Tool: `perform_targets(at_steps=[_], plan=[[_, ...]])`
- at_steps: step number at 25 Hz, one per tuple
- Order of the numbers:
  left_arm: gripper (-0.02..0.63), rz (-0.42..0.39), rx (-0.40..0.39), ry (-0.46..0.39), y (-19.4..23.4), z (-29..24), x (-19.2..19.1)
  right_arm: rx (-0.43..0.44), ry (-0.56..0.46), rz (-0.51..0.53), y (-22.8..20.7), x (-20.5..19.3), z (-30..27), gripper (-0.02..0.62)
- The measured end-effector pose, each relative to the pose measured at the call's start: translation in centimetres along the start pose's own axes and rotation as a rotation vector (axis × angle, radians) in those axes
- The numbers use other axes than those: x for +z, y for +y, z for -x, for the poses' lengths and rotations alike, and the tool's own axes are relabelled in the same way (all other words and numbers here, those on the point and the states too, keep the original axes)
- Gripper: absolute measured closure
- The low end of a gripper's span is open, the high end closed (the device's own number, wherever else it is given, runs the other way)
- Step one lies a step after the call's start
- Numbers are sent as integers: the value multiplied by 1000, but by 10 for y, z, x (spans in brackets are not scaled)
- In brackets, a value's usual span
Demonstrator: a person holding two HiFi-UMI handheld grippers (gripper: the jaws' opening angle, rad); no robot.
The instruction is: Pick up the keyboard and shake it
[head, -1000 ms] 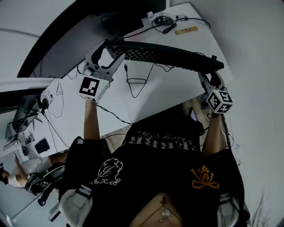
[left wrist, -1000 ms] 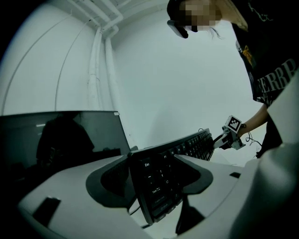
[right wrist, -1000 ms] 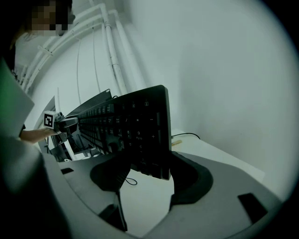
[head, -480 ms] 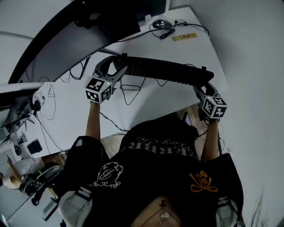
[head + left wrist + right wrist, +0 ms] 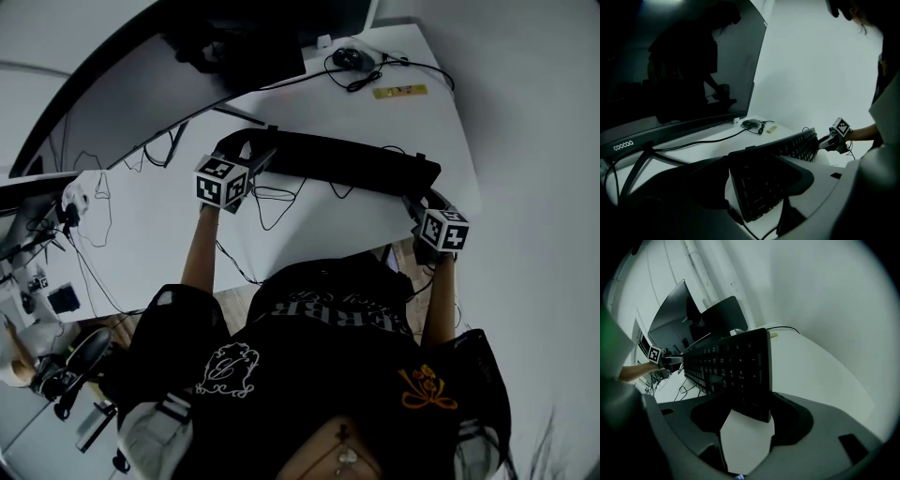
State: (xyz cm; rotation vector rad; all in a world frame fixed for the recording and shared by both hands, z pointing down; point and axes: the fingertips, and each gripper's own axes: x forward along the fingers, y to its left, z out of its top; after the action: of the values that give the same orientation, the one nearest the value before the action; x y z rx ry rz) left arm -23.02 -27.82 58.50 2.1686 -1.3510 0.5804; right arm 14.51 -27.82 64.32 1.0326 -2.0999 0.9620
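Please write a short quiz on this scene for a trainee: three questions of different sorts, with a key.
1. True or false: the left gripper and the right gripper both grip the keyboard.
2. The mouse lies: A) at the desk's far edge, near the monitor; B) under the keyboard; C) in the right gripper.
3. Fill in: each gripper holds one ___ of the keyboard.
Key: 1 true; 2 A; 3 end.
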Motion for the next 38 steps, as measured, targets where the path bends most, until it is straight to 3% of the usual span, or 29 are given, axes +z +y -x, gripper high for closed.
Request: perform_targets(at_steps=[4, 9, 15, 24, 38], plan=[[294, 53, -9, 16, 8, -11, 0, -25, -4, -28, -7, 11, -10, 322], [294, 179, -18, 61, 13, -33, -20, -16, 10, -54, -25, 21, -26, 322], [291, 253, 35, 119, 21, -46, -44, -41, -12, -58, -31, 32, -39, 322], [291, 112, 138, 53, 14, -29, -24, -69, -117, -49, -28, 46, -15, 316], [332, 16, -5, -197, -97, 53, 27, 85, -426, -25, 82, 86, 75, 396]])
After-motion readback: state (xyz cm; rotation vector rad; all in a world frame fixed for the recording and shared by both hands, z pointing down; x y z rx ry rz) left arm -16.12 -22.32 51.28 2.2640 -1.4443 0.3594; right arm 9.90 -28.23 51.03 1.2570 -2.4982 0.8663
